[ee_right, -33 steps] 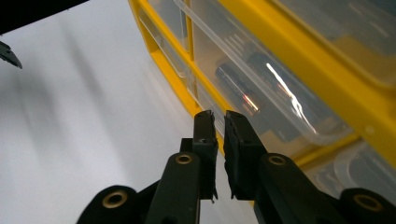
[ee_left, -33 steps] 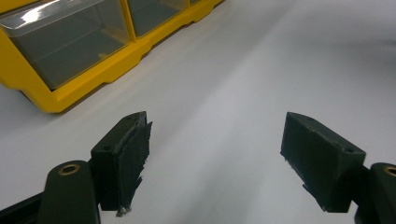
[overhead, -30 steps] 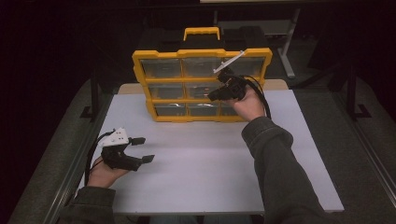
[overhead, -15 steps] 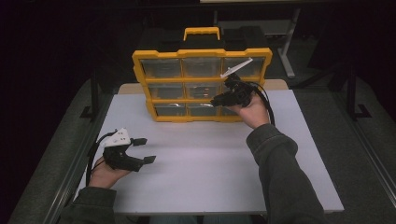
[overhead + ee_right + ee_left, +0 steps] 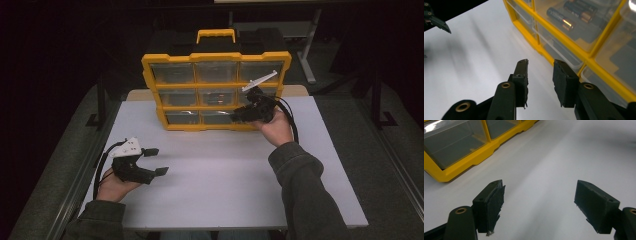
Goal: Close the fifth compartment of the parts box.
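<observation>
The yellow plastic organizer case with clear drawers [image 5: 215, 90] stands upright at the white table's [image 5: 225, 190] far edge. The left gripper [image 5: 152, 161] rests empty, jaws wide apart. The right gripper [image 5: 239, 116] (jaws partly open, empty) hovers just beside the lower drawers; cylindrical batteries [image 5: 560, 17] lie inside one.

The high view looks forward and down from above the person's side, taking in the whole white tabletop [image 5: 225, 185] from some way off. The left gripper view skims low and close over it, the yellow plastic compartment organizer with clear drawers [image 5: 461, 152] ahead-left. The right gripper view sits nearer that organizer, ahead-right. All three share both.
</observation>
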